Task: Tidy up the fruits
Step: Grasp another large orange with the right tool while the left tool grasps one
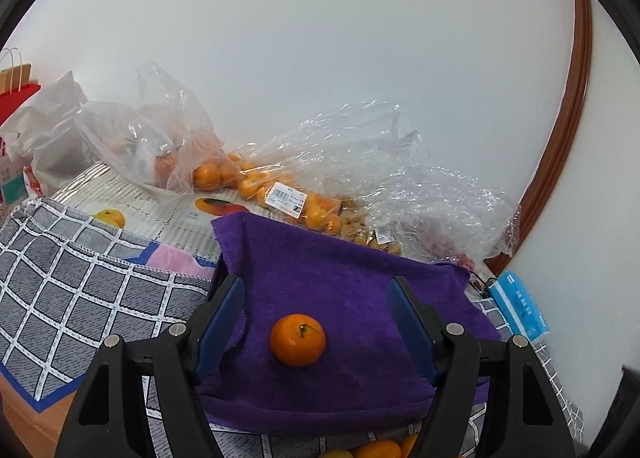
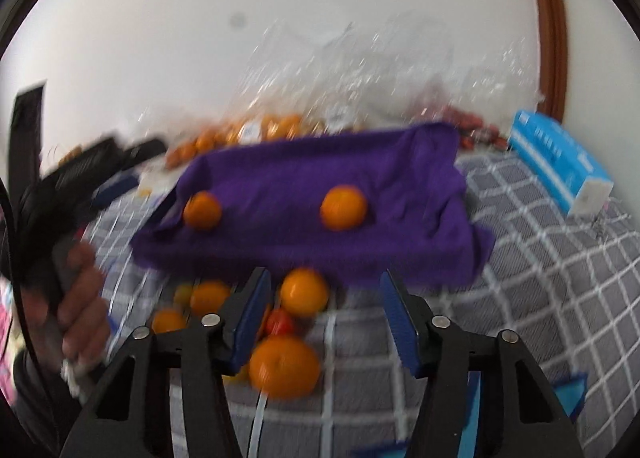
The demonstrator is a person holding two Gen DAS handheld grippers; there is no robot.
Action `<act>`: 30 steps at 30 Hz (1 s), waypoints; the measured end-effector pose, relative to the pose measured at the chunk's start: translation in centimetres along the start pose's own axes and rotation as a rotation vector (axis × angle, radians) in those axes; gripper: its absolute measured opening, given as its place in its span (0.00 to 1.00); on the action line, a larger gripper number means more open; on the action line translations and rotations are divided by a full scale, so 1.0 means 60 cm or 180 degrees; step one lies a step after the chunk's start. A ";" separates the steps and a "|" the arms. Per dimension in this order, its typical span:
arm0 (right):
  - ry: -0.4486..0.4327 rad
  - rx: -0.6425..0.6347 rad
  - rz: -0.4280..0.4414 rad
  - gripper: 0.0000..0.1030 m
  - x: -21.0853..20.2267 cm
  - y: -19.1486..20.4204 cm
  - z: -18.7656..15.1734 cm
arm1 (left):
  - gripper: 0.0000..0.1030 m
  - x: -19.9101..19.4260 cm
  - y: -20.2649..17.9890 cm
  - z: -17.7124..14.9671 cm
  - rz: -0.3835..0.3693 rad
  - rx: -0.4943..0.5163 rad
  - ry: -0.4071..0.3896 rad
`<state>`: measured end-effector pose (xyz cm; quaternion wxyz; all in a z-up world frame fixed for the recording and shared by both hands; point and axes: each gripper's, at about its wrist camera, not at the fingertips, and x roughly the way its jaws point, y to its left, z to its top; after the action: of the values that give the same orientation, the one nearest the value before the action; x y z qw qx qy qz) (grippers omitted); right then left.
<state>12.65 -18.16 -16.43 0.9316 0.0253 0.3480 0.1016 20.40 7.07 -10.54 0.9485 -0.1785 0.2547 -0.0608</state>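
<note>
Oranges (image 2: 344,207) on purple towel (image 2: 360,178) | both tongs (image 1: 316,310) (image 2: 324,298) angled down, apart, empty

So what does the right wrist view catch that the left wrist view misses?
Only the right wrist view: a second orange on the purple towel, a hand gripping the left gripper's handle, and the open right gripper.
Only the left: the checked cloth and the open left gripper.
Both: towel, one orange, fruit bags, blue box.

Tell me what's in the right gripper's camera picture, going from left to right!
Person's hand → left orange on the purple towel → second orange on it → blue box.
</note>
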 end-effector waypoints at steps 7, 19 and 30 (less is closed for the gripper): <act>0.0260 0.0012 0.0154 0.52 0.009 0.013 -0.034 | 0.70 -0.004 0.002 -0.005 0.0080 0.0067 -0.0050; 0.0233 0.0231 0.0070 0.41 -0.004 -0.017 -0.044 | 0.70 -0.008 0.002 -0.013 0.0140 0.0141 -0.0057; 0.0360 0.0207 -0.0234 0.41 0.013 -0.041 -0.052 | 0.70 -0.027 -0.030 -0.016 0.0042 0.0478 -0.0057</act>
<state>11.62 -20.49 -19.60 0.9123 0.0370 0.4039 0.0572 18.47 5.42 -9.93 0.9618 -0.1057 0.2421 -0.0718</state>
